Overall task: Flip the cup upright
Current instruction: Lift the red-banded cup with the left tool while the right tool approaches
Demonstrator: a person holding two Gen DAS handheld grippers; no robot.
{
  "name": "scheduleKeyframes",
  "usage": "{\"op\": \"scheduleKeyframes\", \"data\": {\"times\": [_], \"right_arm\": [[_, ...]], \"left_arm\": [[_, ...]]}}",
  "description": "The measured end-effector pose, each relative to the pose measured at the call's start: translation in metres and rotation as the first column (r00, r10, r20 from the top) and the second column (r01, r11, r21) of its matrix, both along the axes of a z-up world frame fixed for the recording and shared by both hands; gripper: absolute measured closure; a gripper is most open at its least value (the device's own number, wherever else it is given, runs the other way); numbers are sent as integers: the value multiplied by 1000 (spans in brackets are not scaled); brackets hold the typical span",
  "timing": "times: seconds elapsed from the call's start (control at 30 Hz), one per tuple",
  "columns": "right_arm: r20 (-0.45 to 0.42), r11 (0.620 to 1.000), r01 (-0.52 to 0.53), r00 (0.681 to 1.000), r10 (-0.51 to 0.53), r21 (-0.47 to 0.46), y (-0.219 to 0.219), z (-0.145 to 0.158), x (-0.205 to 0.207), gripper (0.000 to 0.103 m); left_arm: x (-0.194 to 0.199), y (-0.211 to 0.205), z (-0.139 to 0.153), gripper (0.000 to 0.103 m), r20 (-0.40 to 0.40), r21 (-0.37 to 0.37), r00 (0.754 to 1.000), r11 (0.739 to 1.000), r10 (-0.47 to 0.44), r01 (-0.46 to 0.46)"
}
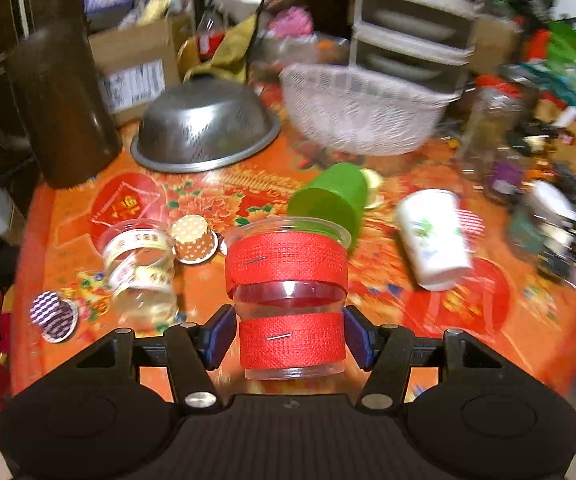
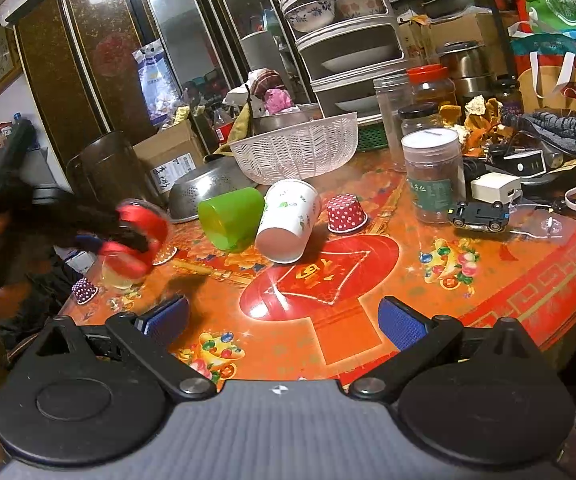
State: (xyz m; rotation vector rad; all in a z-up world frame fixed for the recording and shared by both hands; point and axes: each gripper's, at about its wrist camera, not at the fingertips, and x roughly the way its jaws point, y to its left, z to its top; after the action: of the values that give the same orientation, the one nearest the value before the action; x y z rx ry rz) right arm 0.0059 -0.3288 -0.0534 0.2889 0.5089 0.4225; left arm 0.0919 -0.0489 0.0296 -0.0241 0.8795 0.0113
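My left gripper (image 1: 286, 336) is shut on a clear plastic cup with red fabric bands (image 1: 286, 280), its blue pads on the cup's lower band, rim pointing away from the camera. The right wrist view shows this cup (image 2: 136, 236) blurred, held tilted above the table's left edge. A green cup (image 1: 330, 202) (image 2: 232, 216) and a white printed paper cup (image 1: 434, 236) (image 2: 288, 220) lie on their sides mid-table. My right gripper (image 2: 284, 324) is open and empty over the orange tablecloth (image 2: 328, 344).
A clear cup with yellow bands (image 1: 140, 268), orange dotted cupcake liner (image 1: 194, 240), purple liner (image 1: 54, 314), upturned steel colander (image 1: 204, 136), white basket (image 1: 360, 108) (image 2: 296, 148), dark jug (image 1: 62, 108), red dotted liner (image 2: 346, 212), jars (image 2: 432, 176) and toy car (image 2: 478, 214).
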Motion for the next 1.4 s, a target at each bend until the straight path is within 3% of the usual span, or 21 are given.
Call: {"op": "scheduleKeyframes", "data": {"times": [0.17, 0.43, 0.6, 0.73, 0.8, 0.93, 1.03, 1.3, 1.4], "right_arm": [[-1, 1000, -30, 1000, 30, 4, 8, 0, -2, 1], [-61, 998, -70, 996, 69, -10, 22, -9, -3, 1], [-98, 996, -83, 992, 81, -13, 29, -12, -5, 1], [-136, 995, -94, 986, 95, 10, 37, -13, -3, 1], [-155, 994, -103, 982, 109, 43, 40, -13, -3, 1], [-169, 993, -118, 978, 119, 17, 53, -13, -3, 1], [-187, 991, -129, 974, 130, 21, 60, -15, -3, 1], [-257, 990, -144, 956, 142, 11, 76, -20, 3, 1], [-285, 987, -149, 945, 158, 51, 74, -18, 4, 1]], "left_arm": [[-88, 0, 27, 41, 110, -15, 992, 998, -54, 56], [-148, 9, -1, 41, 80, -202, 994, 975, -73, 87], [-147, 13, -34, 41, 24, -275, 999, 960, -45, 50], [-149, 8, -53, 42, 4, -270, 999, 962, -39, 39], [-151, 6, -56, 42, 4, -269, 998, 962, -56, 55], [-148, 3, -62, 42, -9, -249, 997, 965, -82, 77], [-149, -3, -65, 42, 7, -198, 996, 976, -86, 86], [-147, 3, -72, 42, -7, -239, 996, 967, -91, 86], [-146, 3, -72, 42, -7, -244, 996, 966, -89, 84]]}}
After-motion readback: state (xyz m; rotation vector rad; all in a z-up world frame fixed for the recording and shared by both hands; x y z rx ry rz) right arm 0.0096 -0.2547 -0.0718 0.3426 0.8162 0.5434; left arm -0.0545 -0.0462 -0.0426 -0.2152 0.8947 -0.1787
